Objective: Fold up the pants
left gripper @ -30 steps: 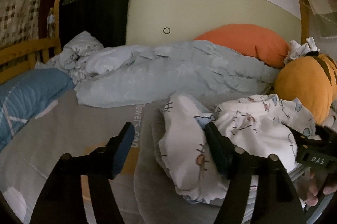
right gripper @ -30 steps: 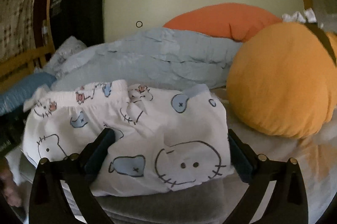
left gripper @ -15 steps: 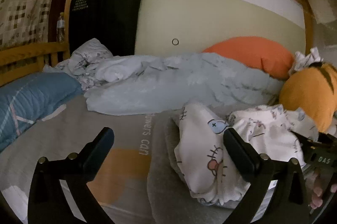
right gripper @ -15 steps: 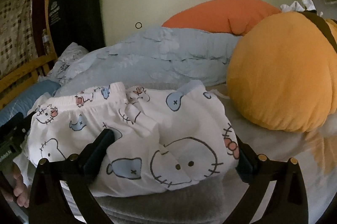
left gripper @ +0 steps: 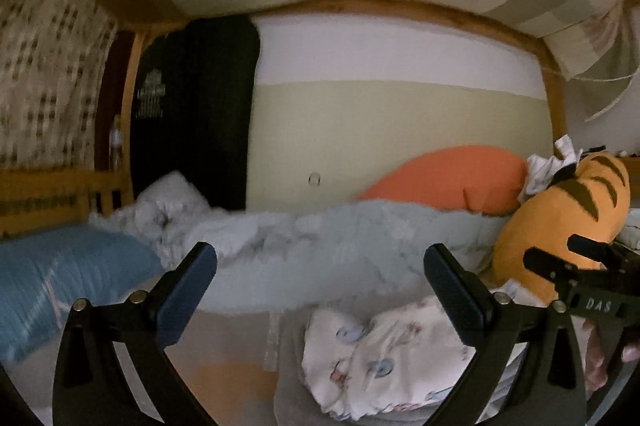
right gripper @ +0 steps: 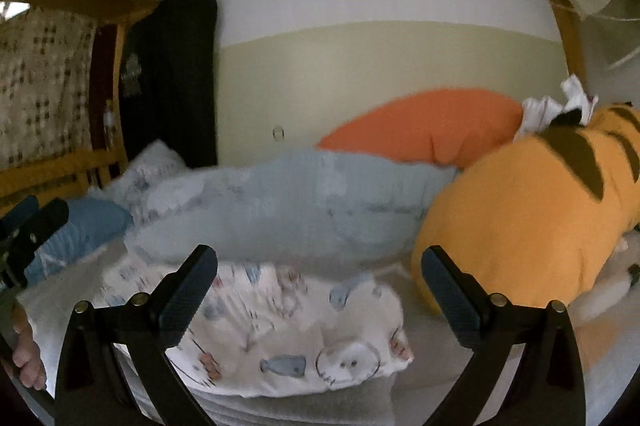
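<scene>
The white cartoon-print pants [right gripper: 288, 326] lie folded in a bundle on the grey bed cover; they also show low in the left wrist view [left gripper: 380, 358]. My left gripper [left gripper: 320, 290] is open and empty, raised above and to the left of the pants. My right gripper [right gripper: 320, 290] is open and empty, raised just above the bundle. The right gripper's body [left gripper: 592, 290] shows at the right edge of the left wrist view.
A rumpled pale blue duvet [right gripper: 288, 201] lies behind the pants. An orange tiger plush [right gripper: 532, 218] sits to the right, an orange pillow [right gripper: 424, 125] behind it. A blue pillow [left gripper: 60, 286] and a wooden rail [left gripper: 52, 193] are at the left.
Both grippers have risen and tilted upward, away from the pants. The left gripper's jaws opened wider and let go of the cloth. The pants stay on the bed.
</scene>
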{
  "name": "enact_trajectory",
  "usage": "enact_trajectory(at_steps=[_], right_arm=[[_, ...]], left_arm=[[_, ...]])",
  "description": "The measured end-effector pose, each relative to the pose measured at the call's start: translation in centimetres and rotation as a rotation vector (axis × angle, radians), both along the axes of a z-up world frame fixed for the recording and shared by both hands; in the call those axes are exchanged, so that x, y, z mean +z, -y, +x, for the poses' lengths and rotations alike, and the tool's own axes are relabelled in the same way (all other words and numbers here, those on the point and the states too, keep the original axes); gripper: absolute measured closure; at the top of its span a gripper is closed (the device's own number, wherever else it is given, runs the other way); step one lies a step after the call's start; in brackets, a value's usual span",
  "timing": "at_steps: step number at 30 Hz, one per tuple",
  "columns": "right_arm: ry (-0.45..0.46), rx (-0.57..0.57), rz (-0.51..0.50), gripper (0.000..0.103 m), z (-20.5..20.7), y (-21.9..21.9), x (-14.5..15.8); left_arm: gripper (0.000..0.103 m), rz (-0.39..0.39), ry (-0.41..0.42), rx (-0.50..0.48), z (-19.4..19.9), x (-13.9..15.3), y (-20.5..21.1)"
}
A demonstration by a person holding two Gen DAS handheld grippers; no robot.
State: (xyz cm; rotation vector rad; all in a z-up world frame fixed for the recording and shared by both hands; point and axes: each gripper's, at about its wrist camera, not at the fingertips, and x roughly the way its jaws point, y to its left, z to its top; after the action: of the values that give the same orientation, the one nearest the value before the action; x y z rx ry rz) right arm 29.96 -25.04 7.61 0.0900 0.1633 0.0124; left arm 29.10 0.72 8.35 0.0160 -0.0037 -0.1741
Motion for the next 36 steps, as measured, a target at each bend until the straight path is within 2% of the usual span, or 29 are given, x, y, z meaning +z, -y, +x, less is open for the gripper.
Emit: enact_trajectory(at_steps=[4,7,10,14,16,19,20,22,24,27,30,31,34,36], right_arm=[[0.077,0.023,0.077,0.001,-2.8,0.9,2.8],[0.100,0.033,0.081,0.001,-4.6,0.9,4.9],[0.153,0.033,0.053,0.001,-7.4,0.9,6.7],[0.189,-0.002,-0.004,0.001,-10.5,0.9,6.8],[0.176,-0.009,0.042,0.001,-11.4,1.5,6.3],[0.153,0.035,0.197,0.001,-12.6,2.4,4.6],[0.157,0.020,0.202,0.001,-13.3,2.4,4.0],[0.166,-0.057,0.117,0.001,-14.8,1.7,2.9],[0.168,-0.076,0.042,0.001,-16.2,1.3,1.7],[0.156,-0.067,0.025,0.001,-17.4,1.3,0.2],[0.144,-0.034,0.041,0.001,-18.0,0.9,-1.8],[0.129,-0.024,0.024,0.001,-17.8,0.5,-2.4],[0.118,-0.050,-0.086,0.001,-17.3,-1.3,-4.0],[0.080,-0.041,-0.131,0.001,-16.4,-2.1,-4.6]], left_arm=[[0.001,-0.037,0.053,0.009,-3.0,2.7,0.1],[0.001,-0.081,0.092,0.012,-5.3,4.0,-0.2],[0.001,-0.080,0.112,-0.005,-7.4,5.2,-0.4],[0.001,-0.042,0.184,-0.019,-10.9,5.9,-0.7],[0.001,-0.027,0.208,-0.017,-12.1,5.9,-0.6],[0.001,-0.038,0.182,-0.041,-13.1,4.4,-0.8],[0.001,-0.039,0.165,-0.050,-13.4,3.5,-0.9],[0.001,-0.017,0.122,-0.025,-14.2,1.6,-0.9],[0.001,-0.012,0.119,-0.028,-15.4,-0.1,-1.0],[0.001,-0.009,0.113,0.004,-15.5,-1.8,-0.4],[0.001,-0.051,0.010,-0.041,-13.9,-4.6,-0.1],[0.001,-0.036,-0.004,-0.039,-13.7,-4.9,0.1],[0.001,-0.001,0.040,0.034,-14.2,-5.8,0.1],[0.001,-0.004,0.010,0.047,-14.0,-6.4,-0.1]])
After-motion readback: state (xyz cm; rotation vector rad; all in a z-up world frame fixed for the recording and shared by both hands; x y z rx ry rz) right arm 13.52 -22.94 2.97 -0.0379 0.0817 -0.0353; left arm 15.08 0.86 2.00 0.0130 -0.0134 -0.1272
